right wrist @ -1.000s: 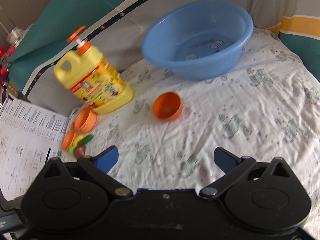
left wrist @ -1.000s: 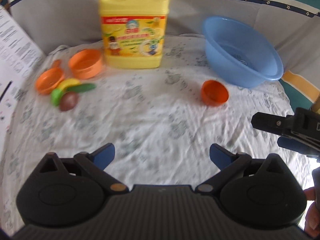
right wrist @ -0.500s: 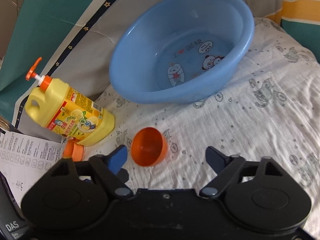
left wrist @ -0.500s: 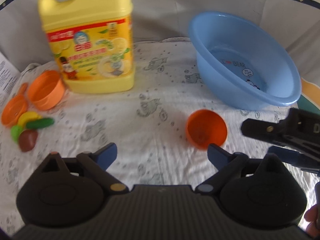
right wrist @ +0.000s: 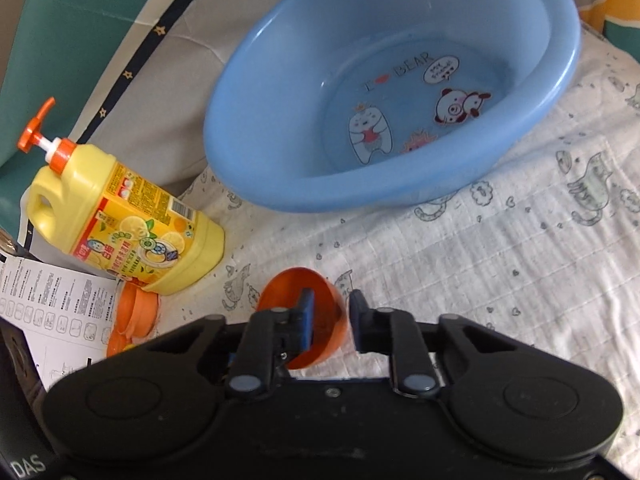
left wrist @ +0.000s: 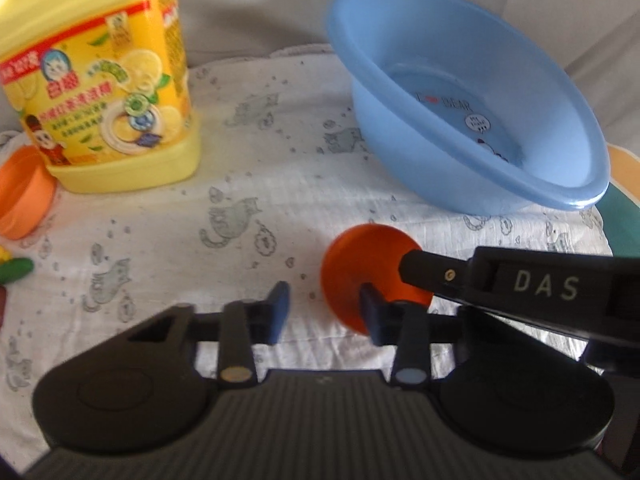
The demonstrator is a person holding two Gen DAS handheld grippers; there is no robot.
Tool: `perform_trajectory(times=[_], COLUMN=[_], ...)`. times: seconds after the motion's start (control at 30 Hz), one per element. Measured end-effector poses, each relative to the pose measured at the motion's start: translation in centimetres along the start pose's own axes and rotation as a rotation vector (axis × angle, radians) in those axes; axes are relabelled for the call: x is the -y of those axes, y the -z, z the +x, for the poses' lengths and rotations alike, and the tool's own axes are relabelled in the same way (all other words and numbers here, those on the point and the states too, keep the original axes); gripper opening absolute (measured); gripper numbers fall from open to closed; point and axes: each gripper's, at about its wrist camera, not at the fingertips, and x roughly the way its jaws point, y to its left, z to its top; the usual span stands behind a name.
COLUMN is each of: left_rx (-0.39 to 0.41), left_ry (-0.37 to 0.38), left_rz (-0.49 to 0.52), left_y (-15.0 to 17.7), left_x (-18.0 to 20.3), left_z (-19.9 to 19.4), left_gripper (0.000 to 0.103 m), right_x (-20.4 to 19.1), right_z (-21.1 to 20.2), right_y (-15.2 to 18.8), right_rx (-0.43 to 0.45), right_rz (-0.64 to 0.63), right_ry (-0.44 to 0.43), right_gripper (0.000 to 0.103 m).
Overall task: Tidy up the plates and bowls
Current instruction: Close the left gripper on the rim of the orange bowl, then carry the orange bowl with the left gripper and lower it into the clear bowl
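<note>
The right claw (right wrist: 331,318) pinches the thin wall of the small round orange plastic bowl (right wrist: 286,290). The bowl sits low in the middle of the right wrist view, on crinkly white cat-print cloth (right wrist: 520,260) below the big smooth blue basin (right wrist: 256,128). The left claw (left wrist: 324,308) has just been closing; its pads stay a little apart and pinch nothing.
</note>
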Motion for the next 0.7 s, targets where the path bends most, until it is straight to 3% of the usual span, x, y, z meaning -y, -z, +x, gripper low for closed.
perform_trajectory(times=[0.1, 0.7], left_rx=[-0.011, -0.02], left_ry=[0.016, -0.002], left_rz=[0.011, 0.017], left_y=[0.3, 1.7], left_x=[0.1, -0.5], left_z=[0.5, -1.7], left_gripper=[0.015, 0.015], right_x=[0.1, -1.6], right_z=[0.5, -0.5], right_y=[0.2, 2.3], right_rx=[-0.007, -0.023], right_rz=[0.001, -0.027], right_ry=[-0.003, -0.003], right_gripper=[0.013, 0.013])
